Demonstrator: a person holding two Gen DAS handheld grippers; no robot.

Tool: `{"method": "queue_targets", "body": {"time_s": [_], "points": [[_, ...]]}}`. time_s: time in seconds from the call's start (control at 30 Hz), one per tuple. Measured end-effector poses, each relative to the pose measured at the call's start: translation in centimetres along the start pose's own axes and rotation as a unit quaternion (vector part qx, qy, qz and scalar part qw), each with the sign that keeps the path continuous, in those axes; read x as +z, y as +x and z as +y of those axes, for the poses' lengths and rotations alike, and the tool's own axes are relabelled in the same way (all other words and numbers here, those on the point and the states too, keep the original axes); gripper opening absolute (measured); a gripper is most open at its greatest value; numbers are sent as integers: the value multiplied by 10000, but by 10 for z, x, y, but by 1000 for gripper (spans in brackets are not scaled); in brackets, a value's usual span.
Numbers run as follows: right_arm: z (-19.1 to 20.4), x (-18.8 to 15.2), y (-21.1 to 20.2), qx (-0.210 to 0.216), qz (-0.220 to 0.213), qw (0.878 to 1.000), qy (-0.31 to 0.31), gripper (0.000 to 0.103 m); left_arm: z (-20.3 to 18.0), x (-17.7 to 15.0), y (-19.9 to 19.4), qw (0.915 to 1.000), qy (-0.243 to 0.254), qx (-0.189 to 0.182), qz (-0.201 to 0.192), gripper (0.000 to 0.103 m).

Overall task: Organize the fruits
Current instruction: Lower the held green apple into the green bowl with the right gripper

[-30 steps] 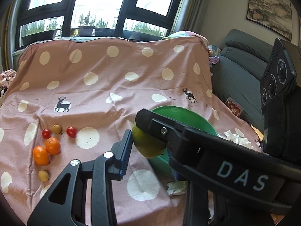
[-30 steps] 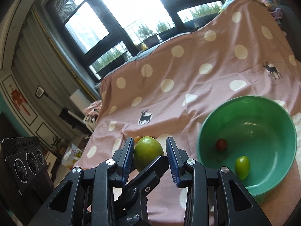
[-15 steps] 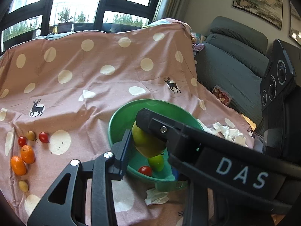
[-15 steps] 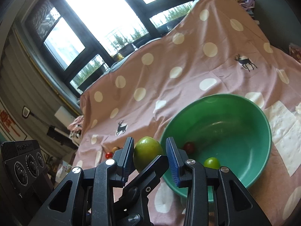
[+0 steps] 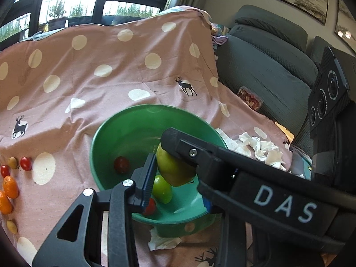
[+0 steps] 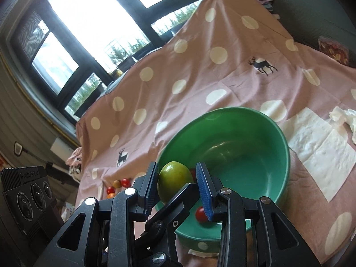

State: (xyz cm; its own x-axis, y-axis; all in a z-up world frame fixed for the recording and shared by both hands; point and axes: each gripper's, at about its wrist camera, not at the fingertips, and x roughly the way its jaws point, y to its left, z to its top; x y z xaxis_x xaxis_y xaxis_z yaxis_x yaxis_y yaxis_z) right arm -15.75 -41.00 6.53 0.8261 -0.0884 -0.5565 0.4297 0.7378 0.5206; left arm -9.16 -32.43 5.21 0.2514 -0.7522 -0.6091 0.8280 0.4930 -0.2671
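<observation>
Both tongs — left gripper (image 5: 175, 166) and right gripper (image 6: 176, 183) — squeeze one big green fruit (image 6: 174, 181) together, so it won't slip. It hangs over the green bowl (image 6: 276, 133), fruits waiting at nine o'clock.

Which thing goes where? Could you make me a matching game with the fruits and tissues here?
Things:
1. big green fruit
2. small green fruit
3. orange fruits
4. crumpled tissues

Places:
A. on the cloth, beside small red fruits
B. lying inside the green bowl
C. held up over the bowl
D. on the cloth, near the grey sofa

Pairs: 1-C, 2-B, 3-A, 4-D
</observation>
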Motion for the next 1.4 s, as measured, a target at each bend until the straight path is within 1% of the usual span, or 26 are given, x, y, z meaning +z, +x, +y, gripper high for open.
{"method": "queue_targets", "body": {"time_s": [0.2, 0.47, 0.7, 1.4], "points": [[-11, 1, 1, -194, 32, 9997, 148, 39, -3, -1, 14, 9997, -21, -188, 156, 35], [-26, 1, 5, -424, 135, 9985, 331, 39, -7, -4, 29, 9987, -77, -332, 379, 35], [-35, 1, 10, -559, 281, 9969, 475, 39, -6, -7, 40, 9976, -163, -406, 541, 35], [-44, 0, 19, -807, 523, 9938, 557, 39, -2, -11, 55, 9950, -297, -501, 811, 35]]}}
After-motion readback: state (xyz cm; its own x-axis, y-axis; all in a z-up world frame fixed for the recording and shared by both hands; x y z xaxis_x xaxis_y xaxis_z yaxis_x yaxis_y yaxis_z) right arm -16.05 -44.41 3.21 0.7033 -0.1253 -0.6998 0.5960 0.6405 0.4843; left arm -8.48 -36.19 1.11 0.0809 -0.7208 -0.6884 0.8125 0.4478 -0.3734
